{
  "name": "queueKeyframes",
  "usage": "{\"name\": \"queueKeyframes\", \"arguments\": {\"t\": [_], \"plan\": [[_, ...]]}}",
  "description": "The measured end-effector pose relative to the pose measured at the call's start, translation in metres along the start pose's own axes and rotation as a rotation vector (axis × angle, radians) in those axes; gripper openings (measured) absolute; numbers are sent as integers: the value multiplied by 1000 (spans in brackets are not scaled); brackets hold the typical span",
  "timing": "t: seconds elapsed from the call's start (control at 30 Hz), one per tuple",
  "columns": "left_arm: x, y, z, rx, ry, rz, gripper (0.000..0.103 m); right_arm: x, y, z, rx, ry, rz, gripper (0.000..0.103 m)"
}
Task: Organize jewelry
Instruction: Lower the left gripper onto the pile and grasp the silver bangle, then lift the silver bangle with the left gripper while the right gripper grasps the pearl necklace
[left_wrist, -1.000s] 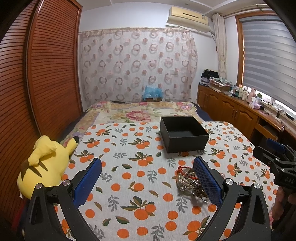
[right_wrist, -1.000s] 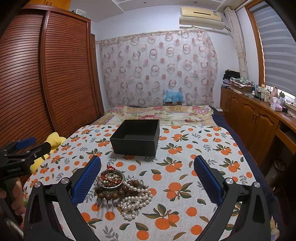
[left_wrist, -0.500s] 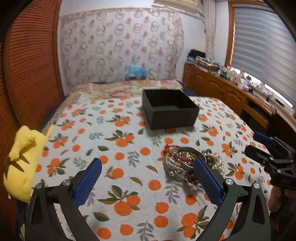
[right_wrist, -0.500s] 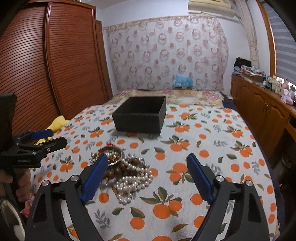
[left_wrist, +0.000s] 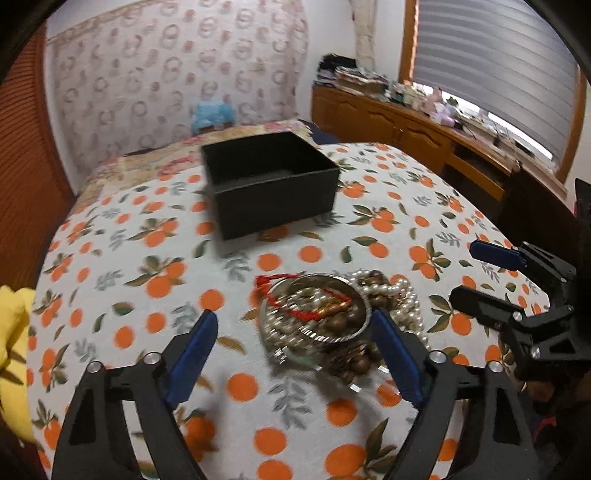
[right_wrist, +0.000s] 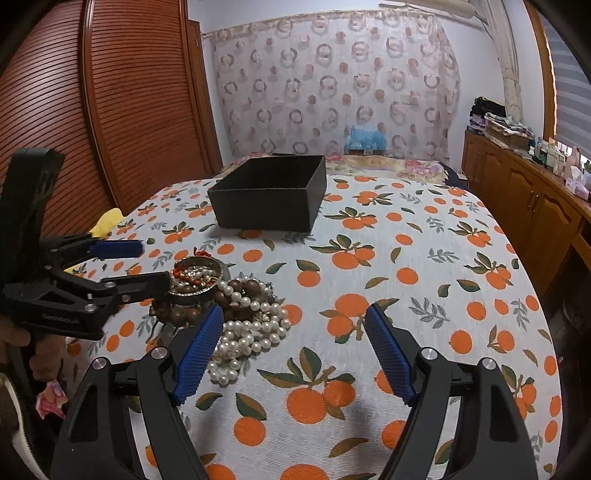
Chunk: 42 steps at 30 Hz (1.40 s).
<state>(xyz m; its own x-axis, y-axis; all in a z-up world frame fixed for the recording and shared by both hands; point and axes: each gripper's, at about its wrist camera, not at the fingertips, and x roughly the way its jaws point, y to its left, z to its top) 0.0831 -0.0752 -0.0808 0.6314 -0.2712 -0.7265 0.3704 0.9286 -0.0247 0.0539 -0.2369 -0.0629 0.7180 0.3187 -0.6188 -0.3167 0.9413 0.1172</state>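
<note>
A pile of jewelry (left_wrist: 325, 317) lies on the orange-print bedspread: a silver bangle (left_wrist: 314, 306), a red cord, brown wooden beads and white pearls (right_wrist: 247, 332). An open black box (left_wrist: 269, 184) stands beyond it, also seen in the right wrist view (right_wrist: 269, 199). My left gripper (left_wrist: 295, 350) is open and empty, low over the pile's near side. My right gripper (right_wrist: 295, 343) is open and empty, just right of the pearls. Each gripper shows in the other's view: the left (right_wrist: 144, 266), the right (left_wrist: 476, 273).
A yellow plush toy (left_wrist: 11, 354) lies at the bed's left edge. A wooden slatted wardrobe (right_wrist: 129, 103) stands on the left and a low wooden cabinet (right_wrist: 524, 206) with clutter runs along the right wall. A blue item (right_wrist: 365, 138) sits at the bed's far end.
Both grippers have moved down and closer to the jewelry pile. The left one has swung right, so the pile now sits between its fingers. Both stay open.
</note>
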Motion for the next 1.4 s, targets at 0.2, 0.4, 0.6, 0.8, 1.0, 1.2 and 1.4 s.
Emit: {"name": "queueKeyframes", "arguments": {"t": [0.2,0.4,0.6,0.8,1.0,1.2,1.4], "plan": [[18,-16,13,73,38,-35,71,1,-2,-2,2,9,3,81],[30,-17,15,109,83,-39,71,0,-1,-3,2,10,10,81],[34,-8,16,83,96,-94,58,1,-1,-4,2,10,10,81],[29,-6,12,75,84,-109,57,1,-1,-4,2,10,10,81],[5,-4,11,51,11,-110,57,2,0,-2,-12,15,17,81],[-19,2,10,12,-63,-80,57,10,8,7,-51,38,51,64],[-31,16,4,-40,-98,-59,57,30,19,19,-86,82,111,50]]}}
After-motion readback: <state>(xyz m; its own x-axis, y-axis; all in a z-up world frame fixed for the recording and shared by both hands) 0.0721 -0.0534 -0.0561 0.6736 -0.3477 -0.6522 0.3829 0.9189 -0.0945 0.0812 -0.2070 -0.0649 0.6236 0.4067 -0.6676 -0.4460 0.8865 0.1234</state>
